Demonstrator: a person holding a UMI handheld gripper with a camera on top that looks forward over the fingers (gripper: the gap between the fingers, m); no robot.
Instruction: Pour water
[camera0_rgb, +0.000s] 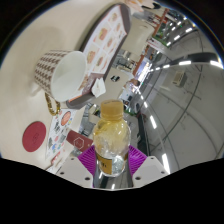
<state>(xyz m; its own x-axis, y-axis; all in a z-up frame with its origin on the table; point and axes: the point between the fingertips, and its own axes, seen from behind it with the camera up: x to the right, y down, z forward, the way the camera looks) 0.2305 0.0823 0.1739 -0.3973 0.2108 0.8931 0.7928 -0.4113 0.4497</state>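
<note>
Pinched between the purple pads (93, 158) of the claw (110, 160): a clear plastic bottle (110, 138) with an amber cap, tilted toward a patterned cup (58, 75) just ahead on the tabletop (105, 45). Bottle's base hidden below the fingers. Water level hard to make out. Cup's interior partly shadowed, contents unreadable. Small items beside the cup blurred.

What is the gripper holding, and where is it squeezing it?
The gripper is holding a clear plastic bottle with yellowish liquid inside. Both fingers press on the bottle's lower body, and its orange cap points toward the white cup.
</note>
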